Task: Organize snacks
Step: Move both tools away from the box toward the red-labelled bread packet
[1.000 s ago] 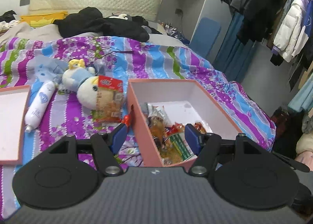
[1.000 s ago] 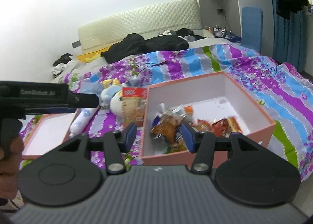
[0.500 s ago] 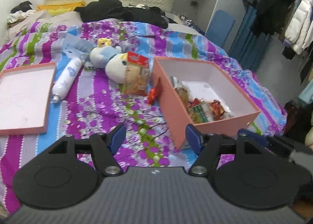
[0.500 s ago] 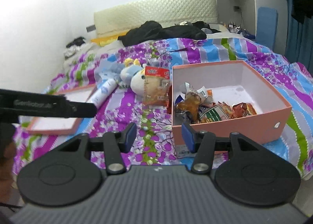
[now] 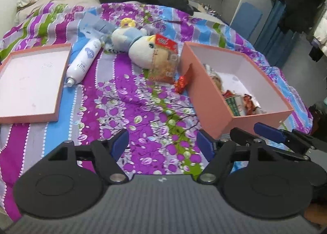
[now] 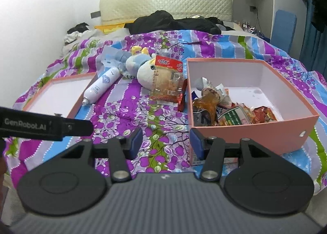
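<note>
Both grippers have drawn back from the box (image 6: 253, 132) and dropped lower since a second ago — then their fingers framed the snacks inside it, now they hang over bare bedspread (image 5: 126, 99) in front of it. The left gripper (image 5: 163, 144) has its jaws opening, wider than they stood before, with nothing between them but the flowered cloth. The right gripper (image 6: 166, 142) is part open at an unchanged gap and also empty; its right finger lies just in front of the box's near left corner, though contact cannot be told.

The pink box sits on the right of the bed, its lid off. Loose snacks (image 6: 229, 109) are heaped along its left and near sides — a brown crinkled packet, a green-and-white one, red ones. Outside, just left of the box, a clear snack bag (image 6: 166, 81) with a red header leans against a plush toy (image 6: 143, 66). A small red wrapper (image 5: 180, 83) lies between that bag and the box wall. Farther left a white bottle (image 5: 82, 61) lies on its side, and beside it the lid (image 5: 30, 83) rests open side up.

In the right wrist view the left gripper's black body juts in from the left edge. In the left wrist view the right gripper's blue-tipped finger (image 5: 269, 132) shows at the right, in front of the box.
</note>
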`<state>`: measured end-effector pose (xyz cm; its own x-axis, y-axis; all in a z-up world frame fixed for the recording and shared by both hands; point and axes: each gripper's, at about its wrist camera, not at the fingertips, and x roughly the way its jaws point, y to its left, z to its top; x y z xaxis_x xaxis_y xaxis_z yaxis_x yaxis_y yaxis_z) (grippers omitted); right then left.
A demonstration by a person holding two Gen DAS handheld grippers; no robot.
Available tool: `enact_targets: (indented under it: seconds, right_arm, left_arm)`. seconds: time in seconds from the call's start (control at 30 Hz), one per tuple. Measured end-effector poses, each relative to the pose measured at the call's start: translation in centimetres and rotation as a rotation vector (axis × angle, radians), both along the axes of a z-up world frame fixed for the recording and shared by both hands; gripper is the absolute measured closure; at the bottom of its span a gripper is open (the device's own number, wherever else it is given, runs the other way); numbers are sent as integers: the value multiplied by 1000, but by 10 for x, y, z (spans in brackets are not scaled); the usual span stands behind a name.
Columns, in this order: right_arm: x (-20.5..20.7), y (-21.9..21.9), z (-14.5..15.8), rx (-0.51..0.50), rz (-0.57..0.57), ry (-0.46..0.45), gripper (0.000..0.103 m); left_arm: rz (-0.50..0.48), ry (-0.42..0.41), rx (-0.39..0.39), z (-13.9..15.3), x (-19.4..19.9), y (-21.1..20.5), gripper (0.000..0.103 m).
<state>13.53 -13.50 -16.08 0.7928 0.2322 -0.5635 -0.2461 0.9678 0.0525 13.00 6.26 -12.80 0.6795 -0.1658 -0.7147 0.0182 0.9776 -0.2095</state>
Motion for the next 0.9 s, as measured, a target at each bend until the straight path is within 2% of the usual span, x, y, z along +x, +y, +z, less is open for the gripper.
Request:
enact_targets:
  seconds: [0.03,0.17,0.33,0.5,0.6,0.73,0.8,0.9]
  right_arm:
    - [3,3,-2,-8,5,-1,49]
    - [13,17,-8,-47,19,-19,49]
    - [31,36,-18,-103,36,-29,50]
    - [55,50,-27,-95,32,-27,50]
    - [73,61,-36,-127,26,-21,50]
    - [103,77,-52,-187,-10,-26,51]
    - [118,84,-62,-185,-47,-18,51]
    - [135,89,-76,-151,-119,-23,51]
  left_arm:
    - [8,7,-5,-3,3,3,20]
    - [27,29,-10,-17,18,15,17]
    - [49,56,-40,-35,42,37,16]
    - [46,46,-36,-52,75,55,16]
    - [37,33,-72,-63,101,66,16]
    - [29,15,-134,-76,137,79,16]
    - [18,-3,-158,-82,160,84,16]
    - [-43,-20,-138,-90,193,80,17]
